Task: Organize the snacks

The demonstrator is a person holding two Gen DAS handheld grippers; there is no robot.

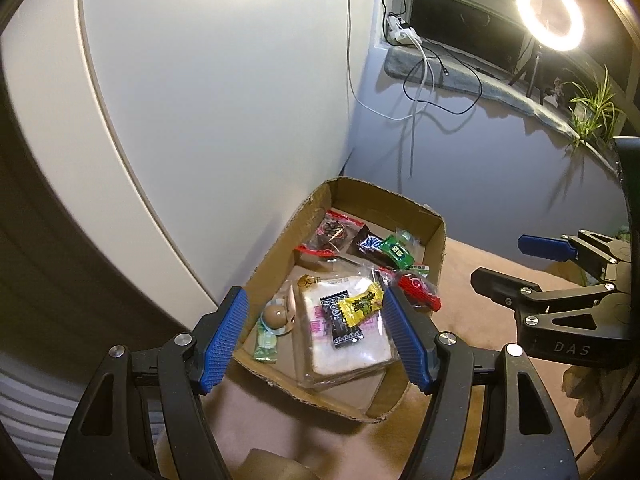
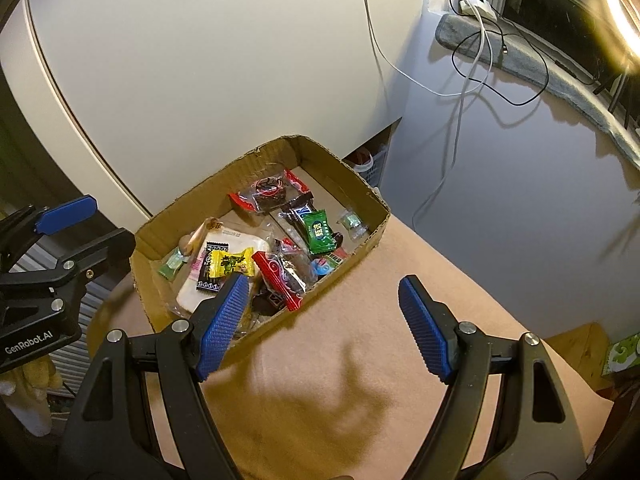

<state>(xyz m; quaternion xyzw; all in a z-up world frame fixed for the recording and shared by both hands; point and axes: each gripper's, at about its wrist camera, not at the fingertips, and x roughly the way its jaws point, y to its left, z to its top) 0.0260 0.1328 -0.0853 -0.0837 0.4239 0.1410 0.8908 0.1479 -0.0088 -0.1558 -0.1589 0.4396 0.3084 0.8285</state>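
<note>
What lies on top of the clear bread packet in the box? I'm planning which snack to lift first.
On the bread packet lie a yellow candy and a black sachet, the candy overlapping the sachet. What lies beneath the packet is covered.

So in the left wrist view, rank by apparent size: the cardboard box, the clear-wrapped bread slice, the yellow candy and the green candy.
1. cardboard box
2. bread slice, nearest the camera, but plainly bigger than either candy
3. yellow candy and green candy: look alike; the green one lies farther back, so unranked.

snacks [image 2: 232,264] in box [image 2: 360,184], (box on table [image 2: 360,360])
</note>
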